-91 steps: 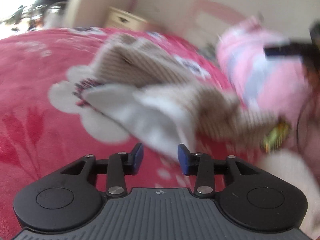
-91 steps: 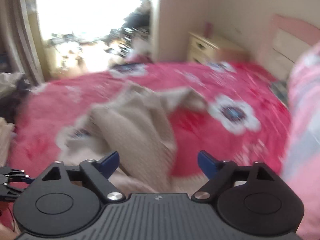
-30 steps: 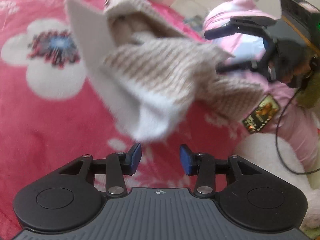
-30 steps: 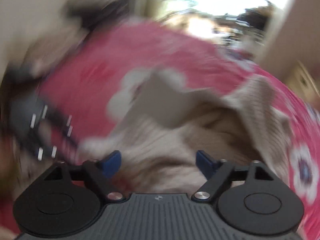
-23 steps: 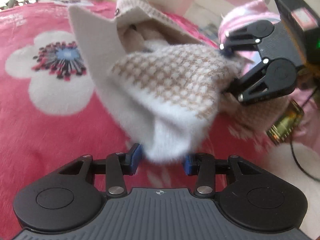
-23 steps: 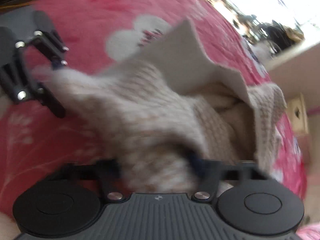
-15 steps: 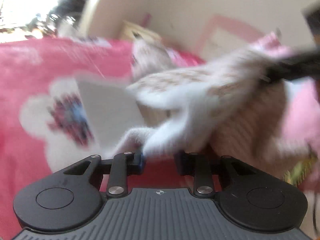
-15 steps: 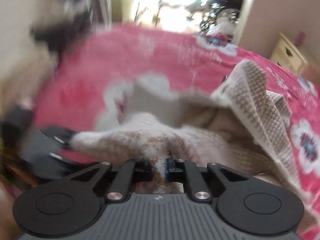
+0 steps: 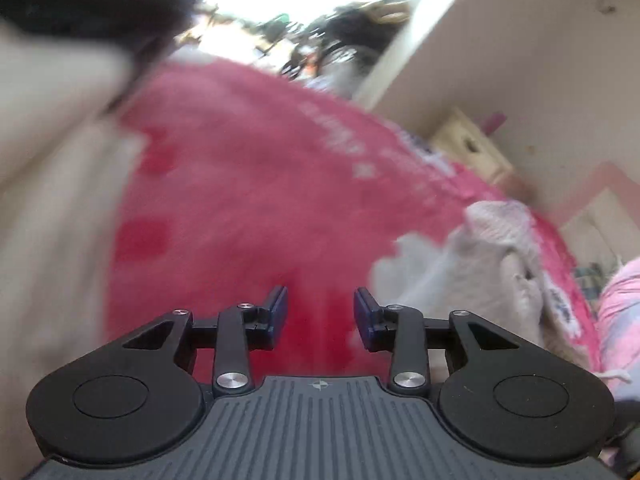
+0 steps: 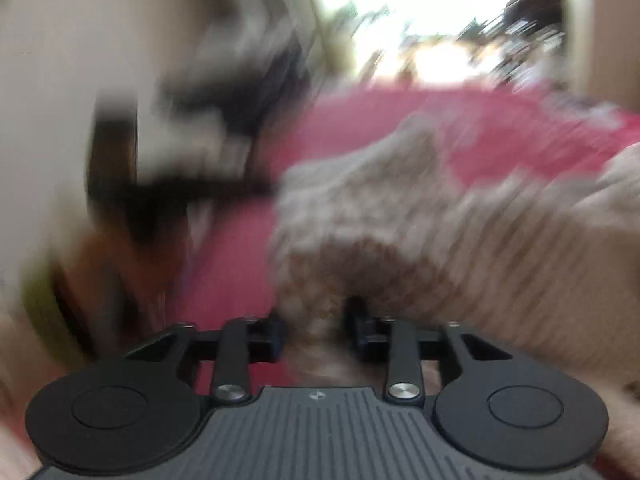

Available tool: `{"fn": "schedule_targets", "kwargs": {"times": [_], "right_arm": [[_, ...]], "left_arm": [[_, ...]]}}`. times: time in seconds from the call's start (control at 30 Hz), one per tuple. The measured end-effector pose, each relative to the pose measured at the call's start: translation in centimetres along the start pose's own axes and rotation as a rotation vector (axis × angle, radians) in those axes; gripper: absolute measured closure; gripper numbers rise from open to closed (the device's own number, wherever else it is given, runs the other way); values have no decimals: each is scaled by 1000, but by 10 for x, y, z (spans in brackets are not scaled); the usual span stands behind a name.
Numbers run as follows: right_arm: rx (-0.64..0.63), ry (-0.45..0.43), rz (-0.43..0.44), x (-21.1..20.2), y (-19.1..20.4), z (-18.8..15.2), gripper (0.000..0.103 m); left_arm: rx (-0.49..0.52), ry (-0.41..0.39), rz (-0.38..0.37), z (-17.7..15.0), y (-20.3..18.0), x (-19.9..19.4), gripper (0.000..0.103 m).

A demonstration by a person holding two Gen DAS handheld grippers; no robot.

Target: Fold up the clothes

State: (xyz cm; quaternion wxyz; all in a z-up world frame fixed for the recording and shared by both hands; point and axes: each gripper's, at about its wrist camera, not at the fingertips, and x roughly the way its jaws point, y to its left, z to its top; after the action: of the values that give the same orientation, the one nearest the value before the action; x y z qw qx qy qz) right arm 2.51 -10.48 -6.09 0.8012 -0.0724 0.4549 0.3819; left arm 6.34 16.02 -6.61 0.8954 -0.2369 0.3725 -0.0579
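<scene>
- The left gripper (image 9: 320,316) is hanging over the fluffy red bedspread with white flower shapes (image 9: 248,208), its jaws opening with a clear gap and nothing but red fabric showing between the blue pads.
- The beige-and-white knitted fuzzy garment (image 9: 496,264) is lying crumpled on the bed, off to the right of the left gripper in its own view and well apart from its fingers.
- In the right wrist view everything is smeared, but the same knit garment (image 10: 384,220) is filling the middle and running straight down into the right gripper (image 10: 316,330).
- The right gripper's jaws are opening too, with a wad of the knit sitting between them; honestly can't tell through the blur whether the pads are pressing on it.
- A cream bedside cabinet (image 9: 472,152) is standing by the wall past the far edge of the bed.
- Pink striped fabric (image 9: 620,320) is poking in at the right edge of the left view.
</scene>
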Motion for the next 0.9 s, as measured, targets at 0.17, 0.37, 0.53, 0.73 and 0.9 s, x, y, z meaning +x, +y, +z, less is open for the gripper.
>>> {"fn": "schedule_targets", "kwargs": {"times": [0.17,0.37,0.53,0.73,0.9], "right_arm": [[-233,146,58,-7,16,-10,52],[-118,-73,144,-74,-51,42,21],[201,-79,89,-31,-150,76,18],[366,164,251,36,-191,68,20],[226,202,438,13,-158,39,24]], "left_arm": [[6,18,-50,-15,-15,-14,64],[-37,93,-200,-33,-28,-16,61],[-68,176,-245,-57,-37,-15,54],[-57,227,-250,-68,-35,-8,54],[-103,260,-331,-67,-21,-1,51]]}}
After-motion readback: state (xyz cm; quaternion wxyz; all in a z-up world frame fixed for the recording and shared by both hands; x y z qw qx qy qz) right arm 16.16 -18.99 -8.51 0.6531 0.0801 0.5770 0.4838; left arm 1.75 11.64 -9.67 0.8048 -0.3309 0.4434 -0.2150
